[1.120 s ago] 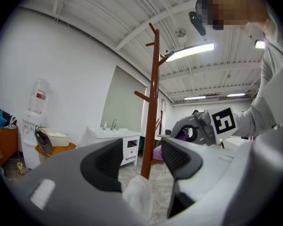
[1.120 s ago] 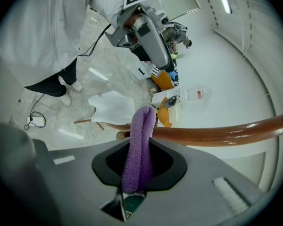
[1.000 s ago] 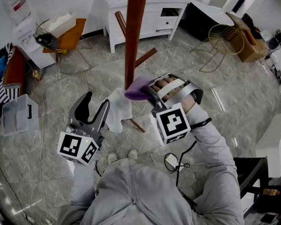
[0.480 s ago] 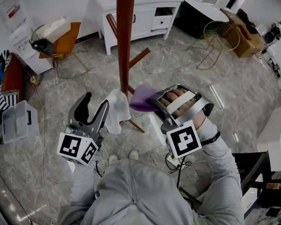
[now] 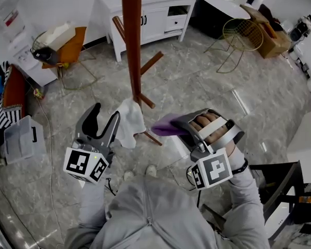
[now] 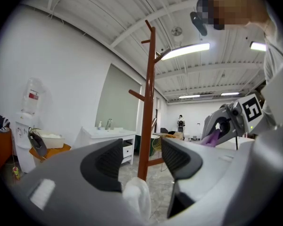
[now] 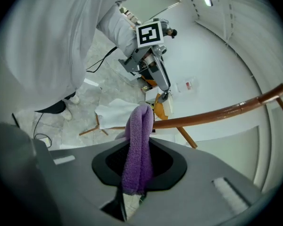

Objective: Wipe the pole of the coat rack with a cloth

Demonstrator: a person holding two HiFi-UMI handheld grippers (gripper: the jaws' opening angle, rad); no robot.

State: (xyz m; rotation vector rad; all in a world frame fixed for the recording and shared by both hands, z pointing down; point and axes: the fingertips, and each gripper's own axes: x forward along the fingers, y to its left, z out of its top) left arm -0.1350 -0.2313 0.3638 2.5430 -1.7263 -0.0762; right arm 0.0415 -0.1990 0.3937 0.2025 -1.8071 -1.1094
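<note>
Tall, round, glossy red-brown wooden pole (image 5: pixel 130 40) runs up the upper middle of the frame. Lower left, the left gripper (image 5: pixel 106 114) gapes wide, gripping nothing. Lower right, the right gripper (image 5: pixel 182 122) is clamped on a folded, fuzzy purple cloth (image 5: pixel 165 124), clear of the pole.

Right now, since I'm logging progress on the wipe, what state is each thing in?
Coat rack pole: upright, touched by neither tool.
Purple cloth: folded, clamped, apart from it.
Right tool: shut on that cloth.
Left tool: open, empty.
White cloth: crumpled at the rack's foot.
</note>
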